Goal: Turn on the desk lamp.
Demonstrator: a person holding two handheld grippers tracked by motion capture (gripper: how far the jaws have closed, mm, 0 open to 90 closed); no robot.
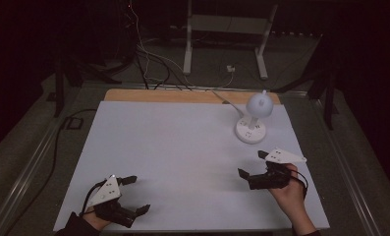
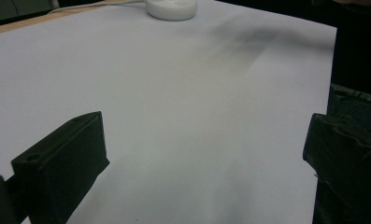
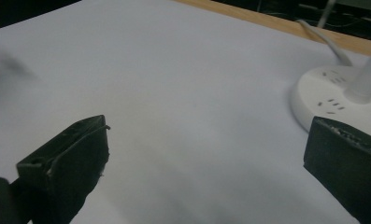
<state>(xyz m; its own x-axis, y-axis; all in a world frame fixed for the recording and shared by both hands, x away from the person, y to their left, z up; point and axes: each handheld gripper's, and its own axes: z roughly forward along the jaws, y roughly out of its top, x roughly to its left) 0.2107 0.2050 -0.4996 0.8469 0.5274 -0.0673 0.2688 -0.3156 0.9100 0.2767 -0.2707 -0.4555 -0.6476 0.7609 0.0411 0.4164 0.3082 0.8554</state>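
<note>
Resting near the table's front edge, the left gripper (image 1: 132,195) and right gripper (image 1: 252,163) both have jaws spread and empty. Farther back, near the right one, stands the white round-based lamp (image 1: 252,120); reaching it looks next.

Surface (image 1: 182,147): we see a matt, smooth white sheet, like paper, with a wood strip (image 1: 182,96) at the far edge.
Lamp base (image 1: 250,131): we see smooth white plastic, slightly glossy.
Left claw (image 1: 135,194), right claw (image 1: 253,163): we see matt black plastic, rough edges.
</note>
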